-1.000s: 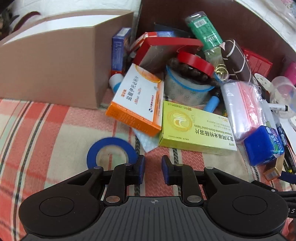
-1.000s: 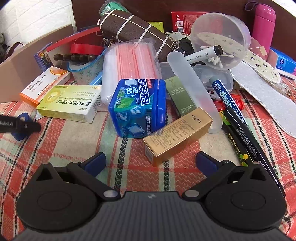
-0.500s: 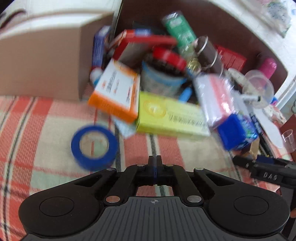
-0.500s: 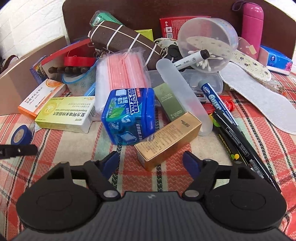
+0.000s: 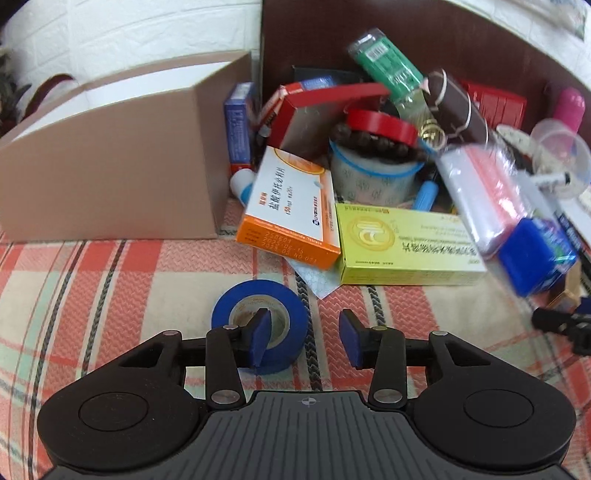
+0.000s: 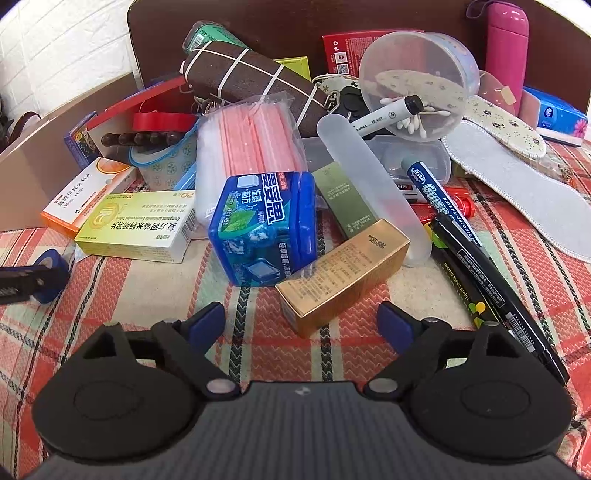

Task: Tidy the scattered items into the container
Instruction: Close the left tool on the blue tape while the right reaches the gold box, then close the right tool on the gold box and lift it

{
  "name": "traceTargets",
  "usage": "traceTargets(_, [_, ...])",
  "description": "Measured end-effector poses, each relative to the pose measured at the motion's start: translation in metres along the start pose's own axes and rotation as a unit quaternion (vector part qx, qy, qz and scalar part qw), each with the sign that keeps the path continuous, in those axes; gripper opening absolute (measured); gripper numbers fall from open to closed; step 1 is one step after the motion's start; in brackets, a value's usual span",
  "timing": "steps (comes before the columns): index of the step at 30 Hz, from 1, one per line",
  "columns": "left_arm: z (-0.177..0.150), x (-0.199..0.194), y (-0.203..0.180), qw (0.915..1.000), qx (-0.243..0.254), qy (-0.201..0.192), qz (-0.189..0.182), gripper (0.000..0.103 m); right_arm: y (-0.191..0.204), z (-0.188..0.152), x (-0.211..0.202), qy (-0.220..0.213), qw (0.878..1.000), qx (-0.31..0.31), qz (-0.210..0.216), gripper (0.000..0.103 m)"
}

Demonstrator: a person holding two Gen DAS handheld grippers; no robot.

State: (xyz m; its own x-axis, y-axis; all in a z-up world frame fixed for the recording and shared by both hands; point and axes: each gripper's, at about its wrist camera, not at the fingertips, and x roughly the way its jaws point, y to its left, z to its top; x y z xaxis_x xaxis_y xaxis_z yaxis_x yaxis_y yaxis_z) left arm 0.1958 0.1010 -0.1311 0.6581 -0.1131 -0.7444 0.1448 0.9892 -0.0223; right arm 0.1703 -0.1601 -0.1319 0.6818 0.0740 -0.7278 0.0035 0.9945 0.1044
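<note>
plaid cloth (image 5: 110,280) carries blue tape roll (image 5: 295,306) flat; left gripper (image 5: 304,338), jaws opening, straddles its wall; right gripper (image 6: 301,319) opening, empty.

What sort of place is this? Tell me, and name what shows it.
Probably a home, perhaps a bed or couch: a plaid woven cloth under everything, a dark headboard-like panel behind, a white brick wall, and household clutter such as medicine boxes, insoles and tape.

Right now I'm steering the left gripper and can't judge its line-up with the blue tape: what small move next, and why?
Probably shift the opening left gripper slightly left: the blue tape roll lies flat, one finger over its core, nothing held.
</note>
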Motion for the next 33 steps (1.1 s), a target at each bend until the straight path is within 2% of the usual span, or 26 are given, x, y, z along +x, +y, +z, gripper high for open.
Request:
traceTargets(4, [0.001,0.007,-0.005,0.9998,0.015,0.003,0.016,0.05,-0.001,0.001,0.002,-0.006,1.0,0.004,-0.009,0.091])
traceTargets(6, [0.0,0.006,-0.006,0.9996,0.015,0.006,0.022,0.035,-0.001,0.002,0.004,-0.01,1.0,0.009,-0.013,0.091])
traceTargets(7, [0.0,0.005,-0.005,0.9996,0.011,0.007,0.023,0.032,0.0,0.002,0.005,-0.011,1.0,0.01,-0.015,0.091])
traceTargets(8, [0.0,0.003,-0.004,0.9997,0.005,0.01,0.022,0.024,0.0,0.002,0.006,-0.012,1.0,0.009,-0.019,0.089])
traceTargets(9, [0.0,0.0,-0.003,0.9997,-0.001,0.012,0.021,0.017,0.001,0.002,0.006,-0.012,1.0,0.006,-0.023,0.083])
traceTargets(10, [-0.001,-0.002,-0.002,0.9997,-0.006,0.015,0.018,0.017,0.001,0.002,0.004,-0.013,1.0,0.003,-0.025,0.079])
traceTargets(12, [-0.005,-0.006,-0.003,0.9996,-0.013,0.019,0.014,0.016,-0.003,0.0,0.0,-0.019,0.999,0.008,-0.025,0.055])
traceTargets(15, [-0.011,-0.013,-0.006,0.9996,-0.017,0.023,0.007,0.016,-0.012,-0.004,-0.009,-0.021,0.999,0.027,-0.016,0.044])
traceTargets(20, [-0.025,-0.03,-0.015,0.9986,-0.022,0.033,-0.034,0.014,-0.019,-0.02,-0.03,-0.012,1.0,0.019,0.006,0.032])
traceTargets(24, [-0.04,-0.046,-0.024,0.9976,-0.011,0.035,-0.059,0.015,-0.015,-0.039,-0.048,0.003,0.999,-0.016,0.031,0.03])
traceTargets(25, [-0.043,-0.047,-0.026,0.9979,-0.01,0.034,-0.054,0.017,-0.015,-0.043,-0.05,0.003,0.999,-0.022,0.03,0.03])
traceTargets(26, [-0.046,-0.047,-0.029,0.9982,-0.009,0.034,-0.049,0.023,-0.014,-0.046,-0.051,0.0,0.999,-0.026,0.028,0.03])
traceTargets(28, [-0.049,-0.047,-0.034,0.9987,-0.007,0.032,-0.039,0.027,-0.012,-0.047,-0.052,-0.007,0.999,-0.027,0.022,0.031])
traceTargets(29, [-0.049,-0.047,-0.036,0.9989,-0.007,0.031,-0.034,0.043,-0.011,-0.046,-0.052,-0.008,0.999,-0.025,0.02,0.036])
traceTargets(30, [-0.048,-0.048,-0.038,0.9991,-0.002,0.031,-0.028,0.046,-0.01,-0.044,-0.053,-0.011,0.999,-0.026,0.019,0.046])
traceTargets(32, [-0.047,-0.05,-0.044,0.9994,0.011,0.031,-0.015,0.05,-0.006,-0.041,-0.055,-0.021,0.999,-0.031,0.015,0.054])
traceTargets(33, [-0.047,-0.051,-0.046,0.9993,0.016,0.031,-0.014,0.05,-0.005,-0.04,-0.055,-0.026,0.999,-0.035,0.012,0.054])
